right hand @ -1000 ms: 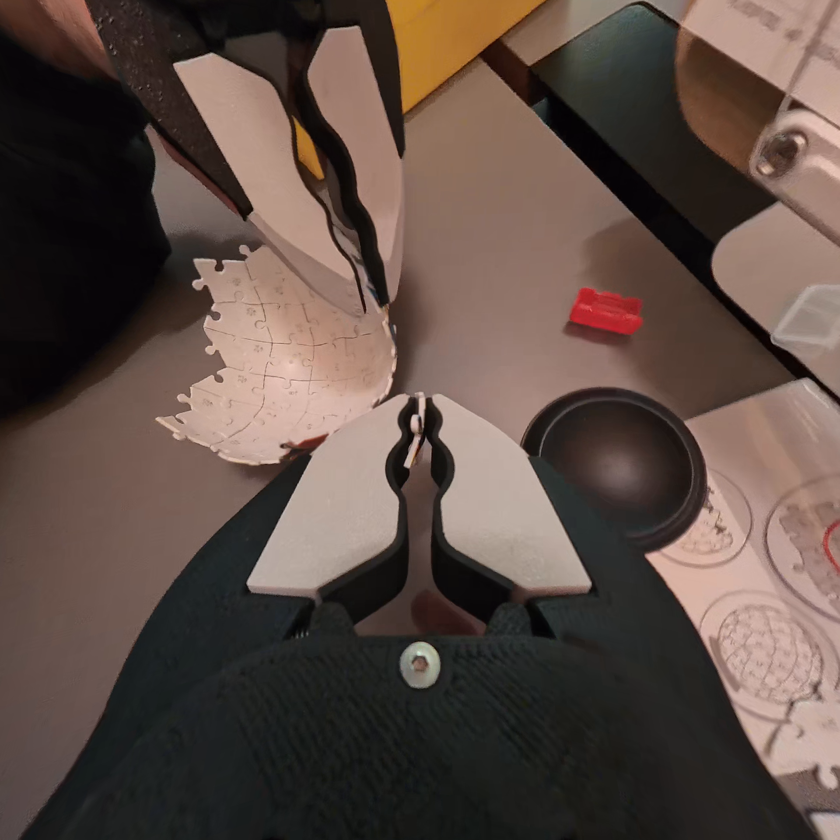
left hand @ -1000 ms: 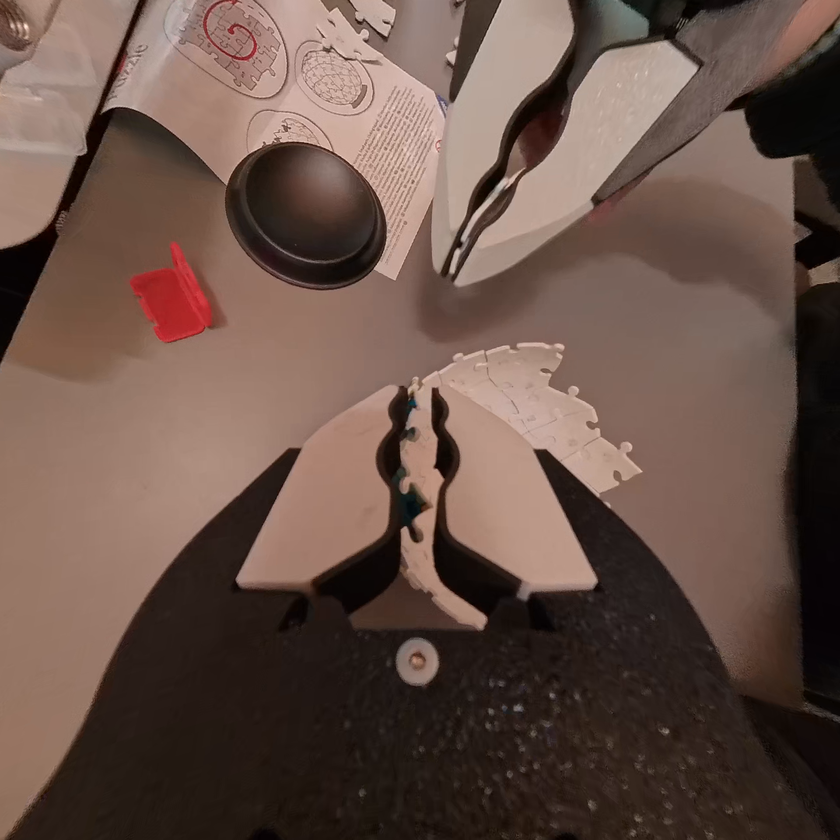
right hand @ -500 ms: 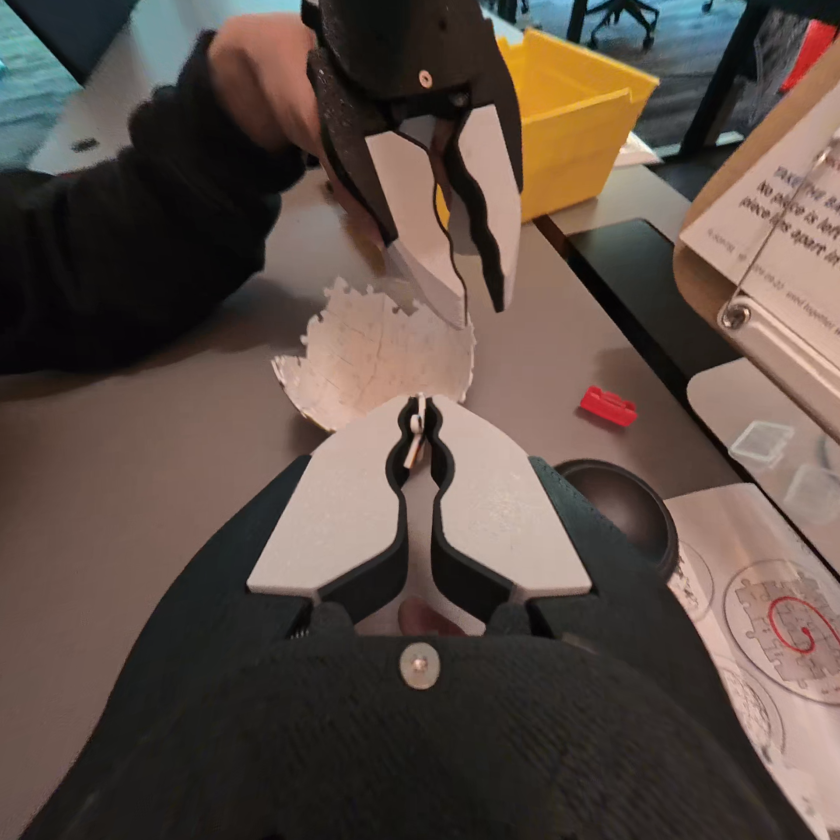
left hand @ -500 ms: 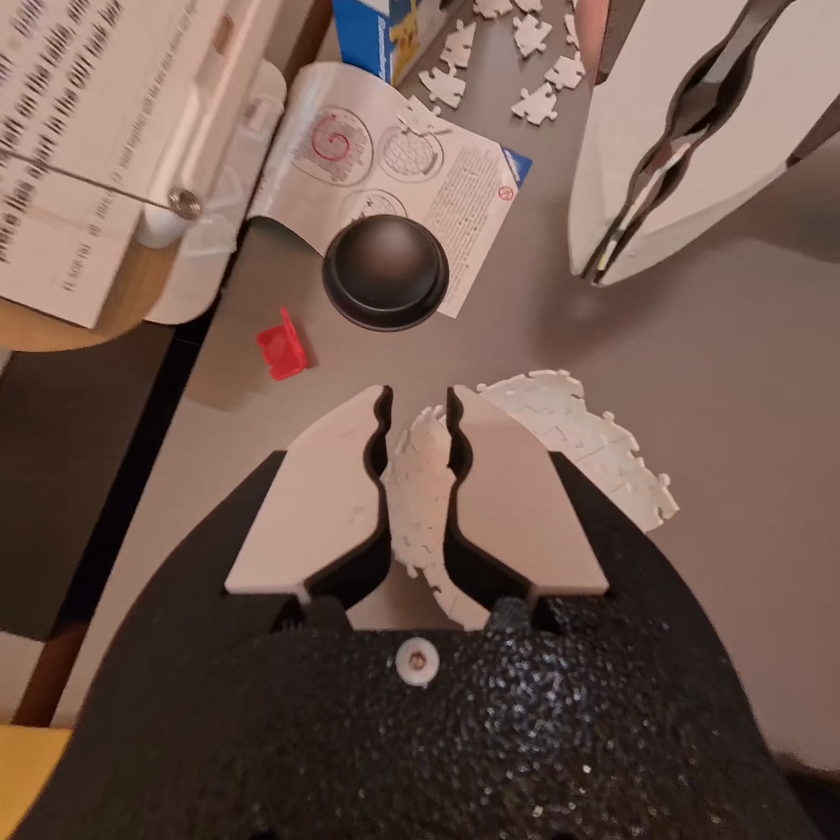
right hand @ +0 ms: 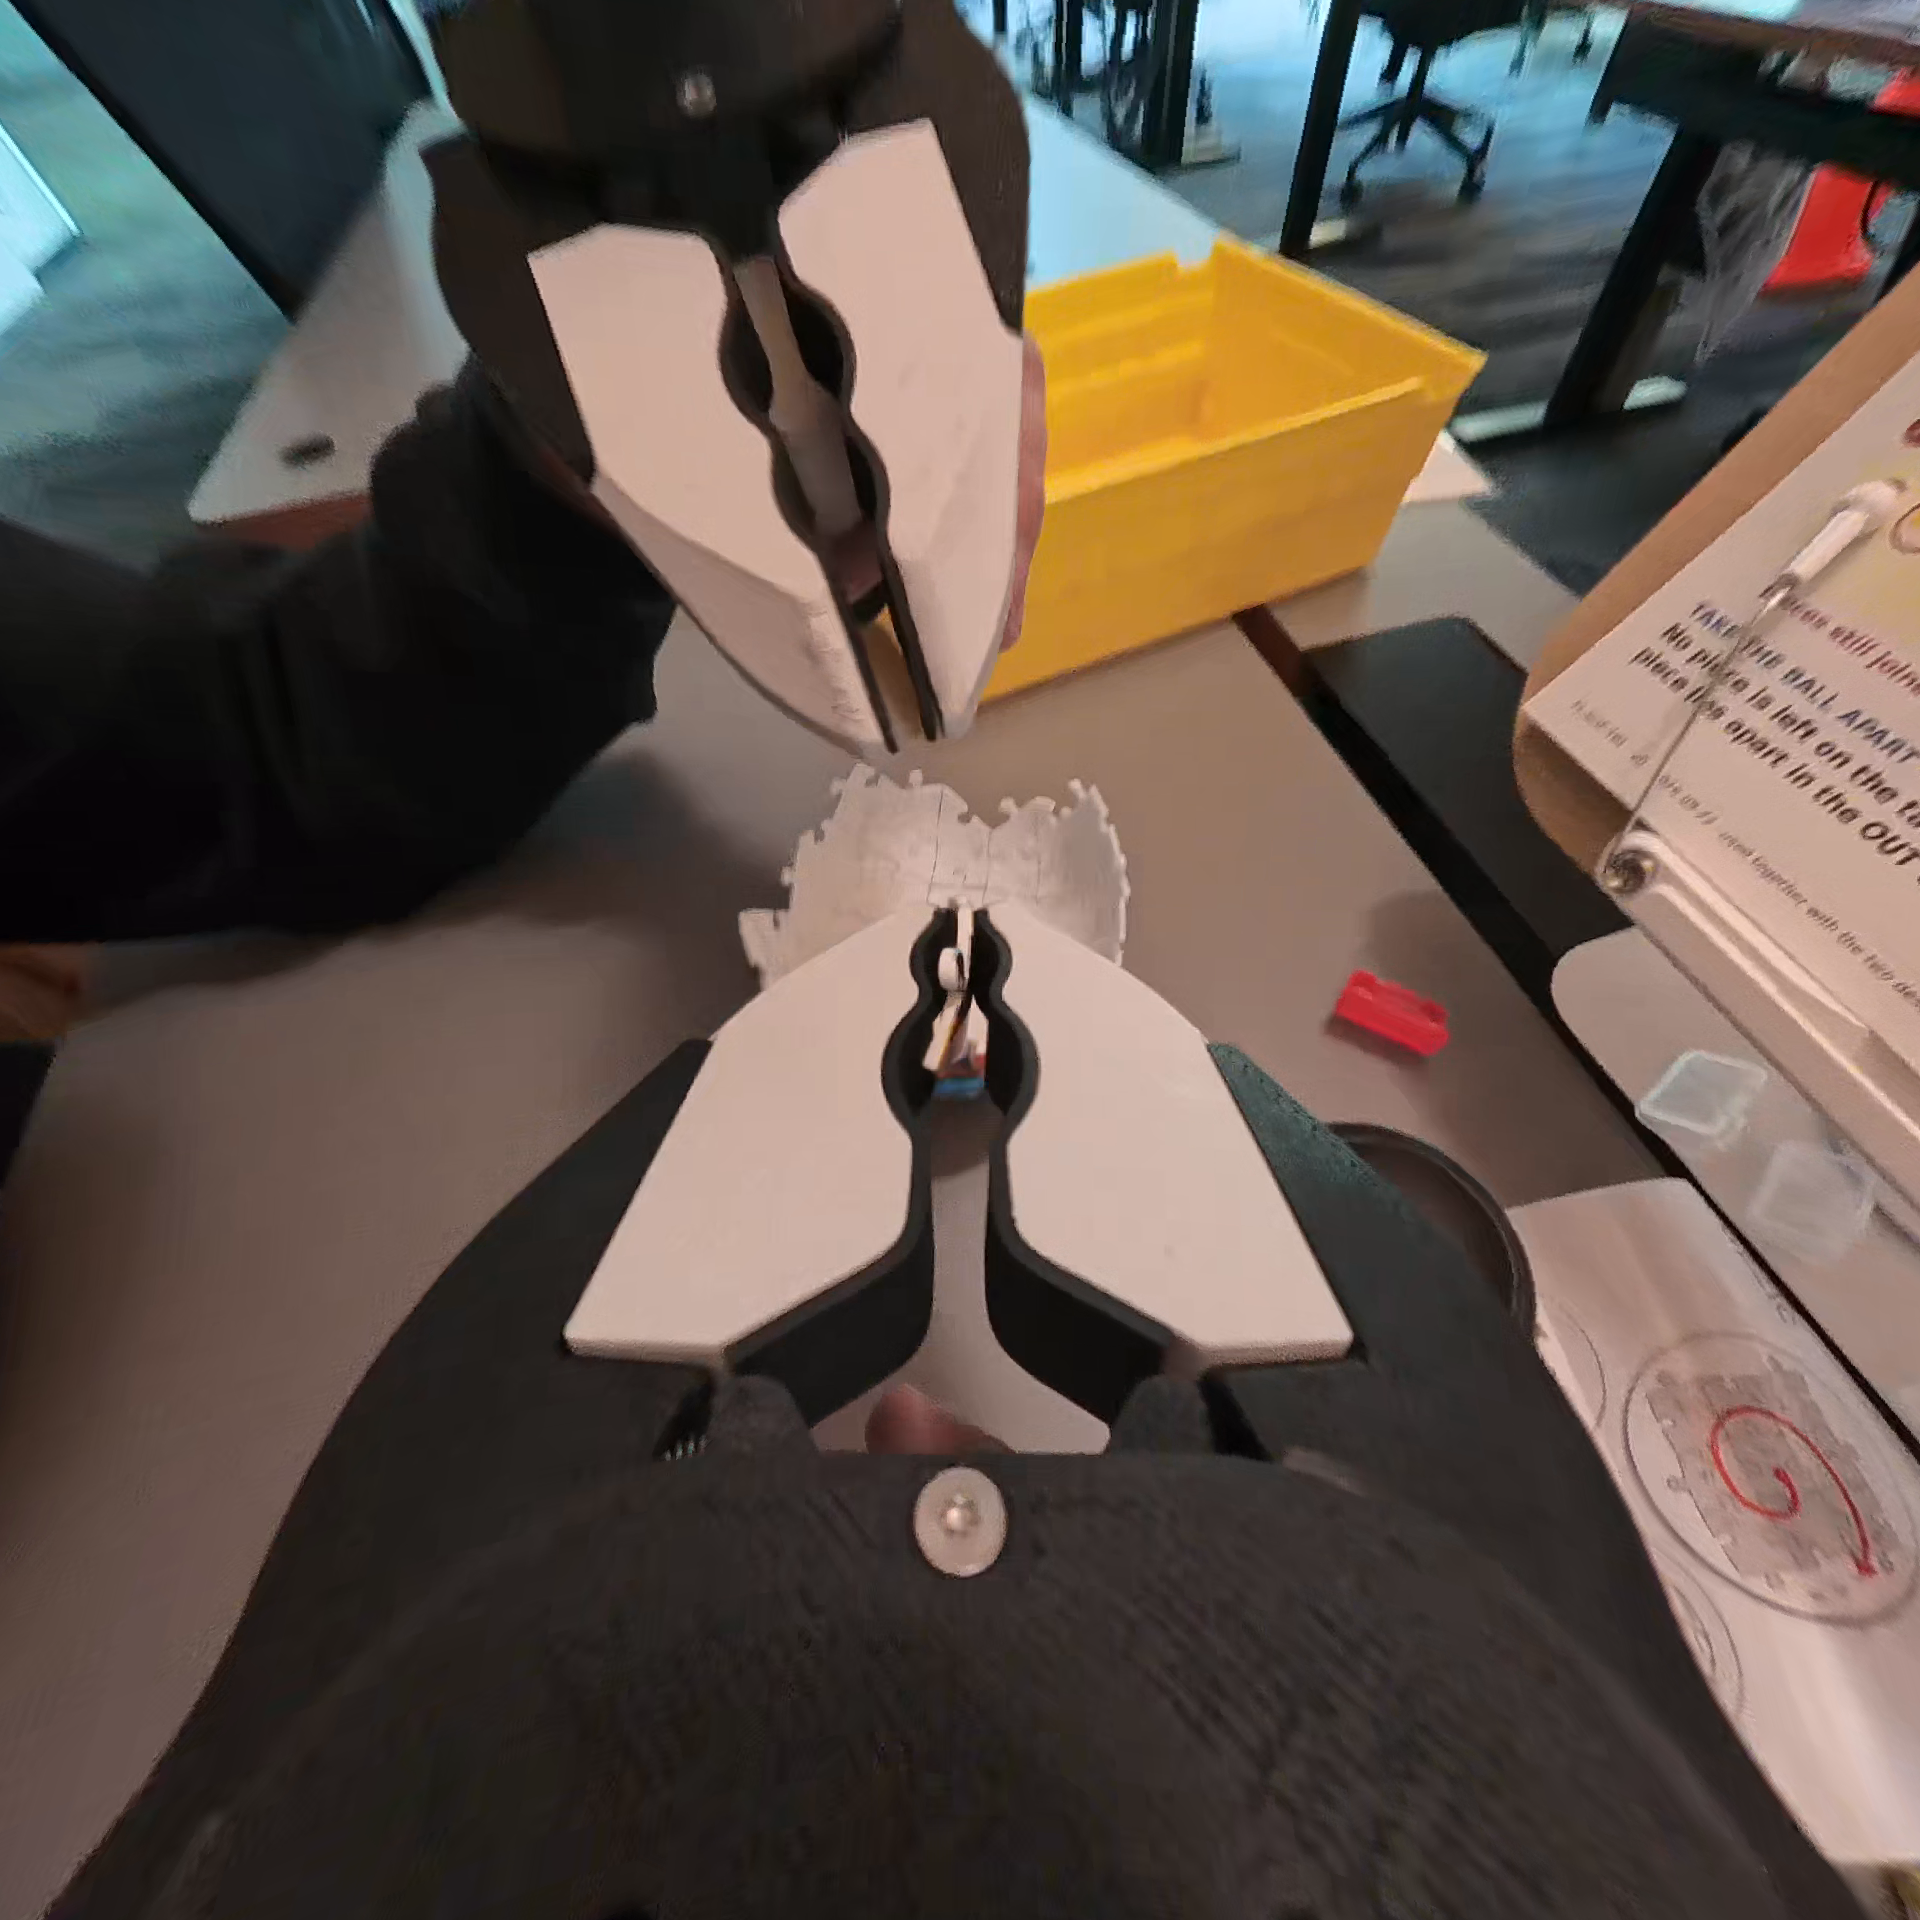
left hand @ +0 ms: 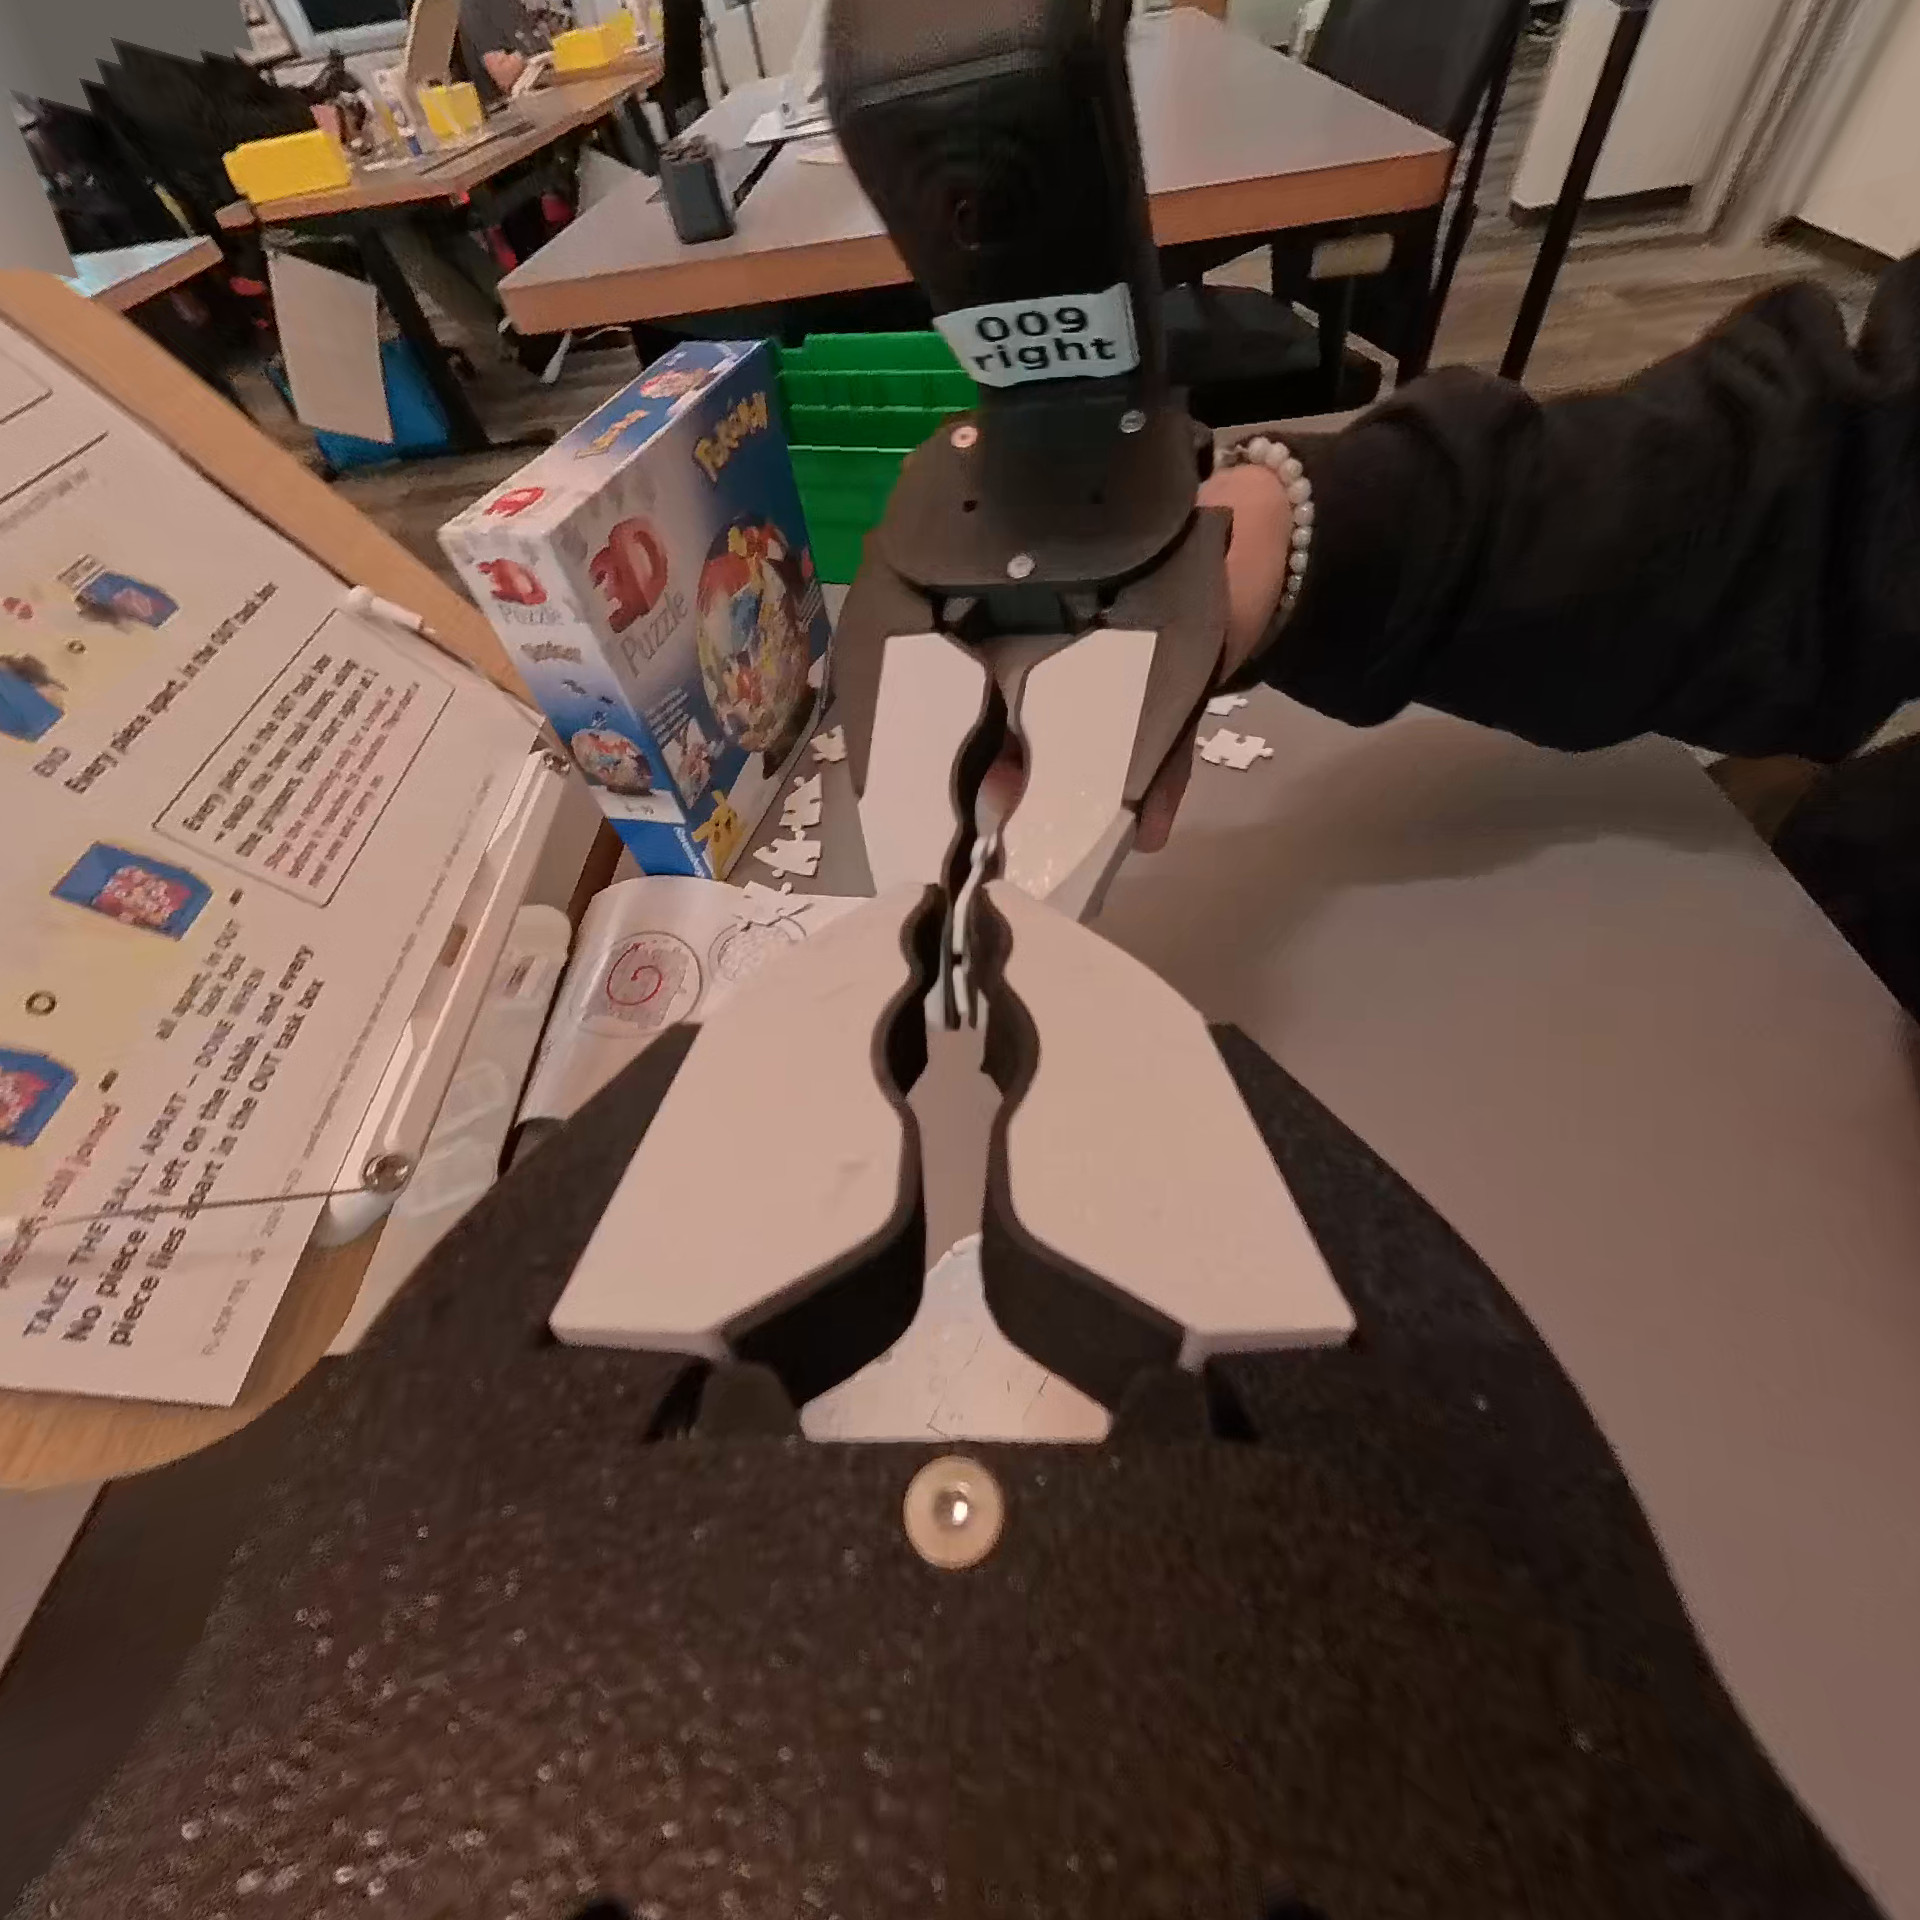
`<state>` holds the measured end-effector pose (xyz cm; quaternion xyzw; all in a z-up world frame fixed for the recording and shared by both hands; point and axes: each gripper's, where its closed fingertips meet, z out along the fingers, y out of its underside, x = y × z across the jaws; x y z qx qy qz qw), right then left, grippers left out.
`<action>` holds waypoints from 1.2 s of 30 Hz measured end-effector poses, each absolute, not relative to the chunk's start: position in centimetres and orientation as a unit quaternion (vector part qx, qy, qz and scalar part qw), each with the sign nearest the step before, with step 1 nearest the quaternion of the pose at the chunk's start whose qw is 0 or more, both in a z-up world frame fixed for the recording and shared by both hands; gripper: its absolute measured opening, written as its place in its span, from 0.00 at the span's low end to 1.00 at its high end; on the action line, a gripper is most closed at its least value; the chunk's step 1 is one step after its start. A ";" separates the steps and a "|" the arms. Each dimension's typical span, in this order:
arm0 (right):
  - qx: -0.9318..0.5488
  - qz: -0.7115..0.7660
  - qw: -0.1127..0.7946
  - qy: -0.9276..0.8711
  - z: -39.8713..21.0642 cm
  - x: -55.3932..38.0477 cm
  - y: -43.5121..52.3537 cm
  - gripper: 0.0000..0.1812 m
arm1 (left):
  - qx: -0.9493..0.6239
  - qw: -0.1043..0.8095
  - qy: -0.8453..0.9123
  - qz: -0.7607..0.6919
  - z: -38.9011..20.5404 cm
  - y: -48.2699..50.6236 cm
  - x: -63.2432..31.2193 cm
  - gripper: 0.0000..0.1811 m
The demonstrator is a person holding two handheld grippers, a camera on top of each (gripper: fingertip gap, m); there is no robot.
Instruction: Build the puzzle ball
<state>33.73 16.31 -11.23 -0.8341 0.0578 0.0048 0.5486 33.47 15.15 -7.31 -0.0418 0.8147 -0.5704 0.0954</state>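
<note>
The left gripper [left hand: 954, 914] points level over the grey table [left hand: 1507, 1039], jaws nearly closed and holding nothing visible. Facing it tip to tip, the right gripper [left hand: 971, 862] pinches a puzzle piece [left hand: 961, 935]. A puzzle box [left hand: 665, 623] stands behind, loose pieces [left hand: 795, 821] beside it.

bin [right hand: 1226, 457] yellow | clip [right hand: 1390, 1010] red | puzzle shell [right hand: 1049, 862] seemingly white

Two close, opposed wrist views, shared grey table [left hand: 1455, 935].
</note>
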 end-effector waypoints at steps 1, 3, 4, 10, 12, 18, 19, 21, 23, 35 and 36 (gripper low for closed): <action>-0.845 0.005 0.532 0.057 -11.5 33.4 16.4 0.02 | -0.031 0.094 0.817 -0.569 -7.4 15.0 33.1 0.04; -0.865 0.004 0.499 0.063 -11.9 33.2 16.8 0.02 | -0.015 0.092 0.826 -0.556 -7.8 14.6 32.4 0.07; -0.873 0.007 0.483 0.060 -11.9 32.9 17.0 0.02 | -0.009 0.094 0.830 -0.550 -8.0 14.4 32.2 0.08; -0.900 -0.017 0.436 0.011 -11.3 32.0 18.2 0.02 | -0.018 0.087 0.823 -0.560 -7.4 14.5 31.9 0.02; -0.902 -0.027 0.432 0.010 -11.2 32.0 18.4 0.02 | -0.025 0.072 0.825 -0.560 -7.4 14.8 31.9 0.00; -0.907 -0.044 0.419 0.013 -11.1 32.1 18.4 0.02 | -0.038 0.071 0.835 -0.544 -7.3 15.1 31.9 0.00; -0.908 -0.056 0.414 0.008 -11.1 32.1 18.2 0.02 | -0.037 0.078 0.834 -0.546 -7.1 15.2 31.9 0.00; -0.904 -0.072 0.421 -0.009 -10.6 31.8 18.0 0.02 | -0.034 0.088 0.822 -0.561 -6.1 15.5 31.7 0.00; -0.897 -0.079 0.435 -0.012 -9.9 31.6 17.7 0.02 | -0.032 0.092 0.815 -0.571 -5.4 15.9 31.3 0.00; -0.939 -0.075 0.337 0.003 -10.7 30.6 16.0 0.02 | 0.035 0.139 0.823 -0.549 -6.0 14.3 29.7 0.06; -0.942 -0.082 0.326 -0.005 -10.7 30.4 16.0 0.02 | 0.037 0.139 0.821 -0.553 -5.8 14.1 29.6 0.04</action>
